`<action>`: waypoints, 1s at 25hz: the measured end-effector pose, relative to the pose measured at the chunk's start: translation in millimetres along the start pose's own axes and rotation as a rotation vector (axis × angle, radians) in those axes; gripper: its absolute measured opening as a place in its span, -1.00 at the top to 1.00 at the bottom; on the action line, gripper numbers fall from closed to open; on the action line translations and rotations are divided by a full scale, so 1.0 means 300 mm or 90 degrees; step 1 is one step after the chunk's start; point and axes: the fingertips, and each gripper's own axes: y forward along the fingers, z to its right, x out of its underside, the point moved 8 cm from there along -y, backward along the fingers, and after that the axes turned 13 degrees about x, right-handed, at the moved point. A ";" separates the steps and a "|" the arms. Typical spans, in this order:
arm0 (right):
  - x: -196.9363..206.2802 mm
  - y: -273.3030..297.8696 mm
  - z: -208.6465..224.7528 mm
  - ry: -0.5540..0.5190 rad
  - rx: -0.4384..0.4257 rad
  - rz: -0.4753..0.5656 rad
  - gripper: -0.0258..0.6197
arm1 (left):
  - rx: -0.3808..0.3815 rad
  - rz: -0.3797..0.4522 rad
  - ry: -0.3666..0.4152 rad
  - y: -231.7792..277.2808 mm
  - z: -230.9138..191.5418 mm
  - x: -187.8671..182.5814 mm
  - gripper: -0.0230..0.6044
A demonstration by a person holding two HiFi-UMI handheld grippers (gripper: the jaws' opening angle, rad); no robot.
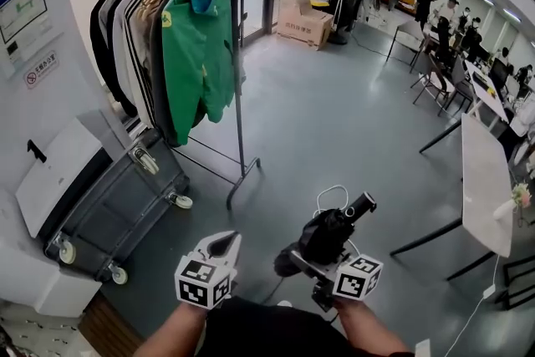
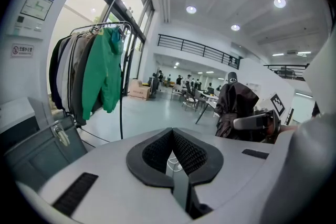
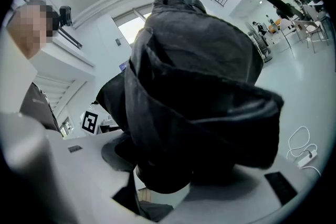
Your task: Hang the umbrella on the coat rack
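Observation:
A folded black umbrella (image 1: 328,234) sits in my right gripper (image 1: 311,259), whose jaws are shut on its bundled fabric; its stubby black end (image 1: 361,205) points up and right. In the right gripper view the umbrella (image 3: 199,97) fills most of the picture above the right gripper (image 3: 157,191). My left gripper (image 1: 227,240) hovers just left of it, shut and holding nothing, its tips together (image 2: 171,131). The coat rack (image 1: 237,79) stands ahead at the upper left, hung with several garments, a green jacket (image 1: 196,54) outermost. In the left gripper view the coat rack (image 2: 121,86) and green jacket (image 2: 102,76) appear at the left.
A grey wheeled suitcase (image 1: 125,205) lies against the wall under the rack, beside a white cabinet (image 1: 58,171). A white cord (image 1: 334,192) loops on the floor. Cardboard boxes (image 1: 303,19) stand beyond. A long white table (image 1: 485,171), chairs and several people are at the right.

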 end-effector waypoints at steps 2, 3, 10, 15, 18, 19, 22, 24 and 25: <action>0.004 -0.026 0.027 -0.005 -0.007 -0.009 0.16 | -0.011 0.002 -0.005 0.016 0.031 0.014 0.88; 0.005 -0.040 0.042 -0.010 -0.009 -0.013 0.16 | -0.015 0.005 -0.007 0.026 0.049 0.017 0.88; -0.004 -0.120 0.126 -0.010 -0.029 -0.036 0.16 | -0.037 0.025 -0.009 0.087 0.158 0.010 0.88; 0.003 -0.160 0.183 0.005 -0.033 -0.042 0.16 | -0.042 0.015 -0.008 0.122 0.216 0.020 0.88; 0.001 -0.147 0.196 0.008 -0.037 -0.047 0.16 | -0.051 0.010 -0.008 0.120 0.207 0.018 0.88; -0.003 -0.138 0.195 0.006 -0.040 -0.049 0.16 | -0.055 0.011 -0.010 0.119 0.197 0.017 0.88; -0.018 -0.101 0.193 0.000 -0.044 -0.052 0.16 | -0.058 0.015 -0.014 0.126 0.159 0.007 0.88; -0.031 -0.068 0.193 -0.005 -0.045 -0.054 0.16 | -0.051 0.013 -0.012 0.140 0.131 -0.003 0.88; -0.038 -0.048 0.194 -0.006 -0.044 -0.055 0.16 | -0.048 0.012 -0.010 0.148 0.114 -0.010 0.88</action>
